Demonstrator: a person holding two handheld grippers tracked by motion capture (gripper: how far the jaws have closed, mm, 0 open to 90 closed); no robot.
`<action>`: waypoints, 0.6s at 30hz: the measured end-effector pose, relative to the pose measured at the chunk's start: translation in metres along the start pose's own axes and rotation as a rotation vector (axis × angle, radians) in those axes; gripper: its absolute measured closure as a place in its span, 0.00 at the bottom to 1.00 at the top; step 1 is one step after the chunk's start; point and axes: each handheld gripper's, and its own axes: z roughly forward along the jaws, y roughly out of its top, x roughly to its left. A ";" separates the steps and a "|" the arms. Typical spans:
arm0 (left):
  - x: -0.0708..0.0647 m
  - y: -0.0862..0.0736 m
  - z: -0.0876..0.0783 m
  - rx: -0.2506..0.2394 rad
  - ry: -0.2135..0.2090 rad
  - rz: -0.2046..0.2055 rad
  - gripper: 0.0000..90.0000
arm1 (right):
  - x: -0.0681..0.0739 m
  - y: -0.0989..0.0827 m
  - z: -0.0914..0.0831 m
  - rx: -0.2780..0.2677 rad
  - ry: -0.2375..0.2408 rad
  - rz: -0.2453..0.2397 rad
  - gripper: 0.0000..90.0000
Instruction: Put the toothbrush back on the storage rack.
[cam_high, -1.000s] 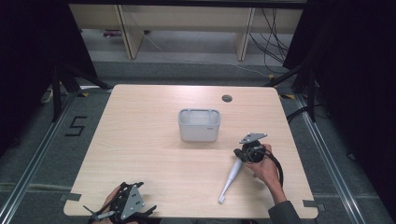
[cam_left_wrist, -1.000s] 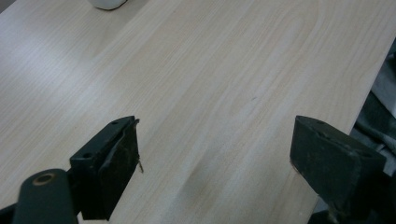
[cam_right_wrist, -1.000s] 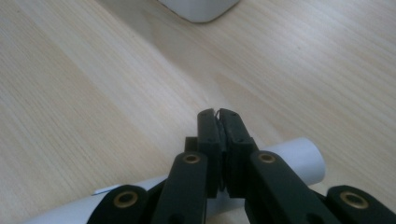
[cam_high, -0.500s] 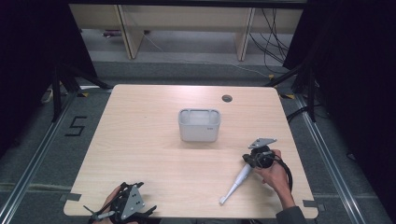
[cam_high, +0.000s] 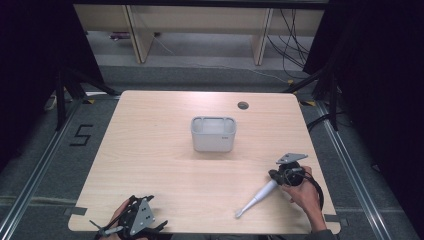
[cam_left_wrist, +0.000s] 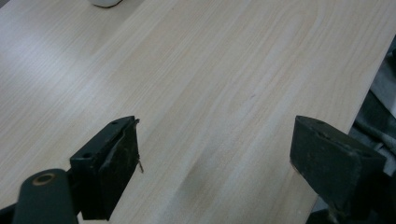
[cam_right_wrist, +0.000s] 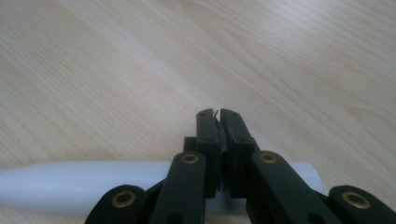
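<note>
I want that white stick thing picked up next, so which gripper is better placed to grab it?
Right. The right gripper sits at the upper end of the white stick, its jaws shut above it. The left gripper waits open at the table's near-left corner, far away.

A light wooden table (cam_high: 150, 150) has a small round hole (cam_high: 243, 105) at about 1 o'clock near its far edge. On the grey floor at 9 o'clock is a painted number 5 (cam_high: 81, 135). Black cables (cam_high: 292, 40) hang at 1 o'clock, past the table.
</note>
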 end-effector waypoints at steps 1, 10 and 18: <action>0.000 0.000 0.000 -0.001 0.000 0.000 0.17 | -0.001 -0.003 -0.001 -0.007 -0.004 0.011 0.97; 0.000 0.000 0.000 0.001 0.000 0.000 0.17 | -0.005 -0.014 -0.011 0.002 -0.022 0.019 0.96; 0.000 0.000 0.000 0.002 -0.005 0.003 0.17 | -0.006 -0.020 -0.019 -0.004 -0.020 -0.005 0.95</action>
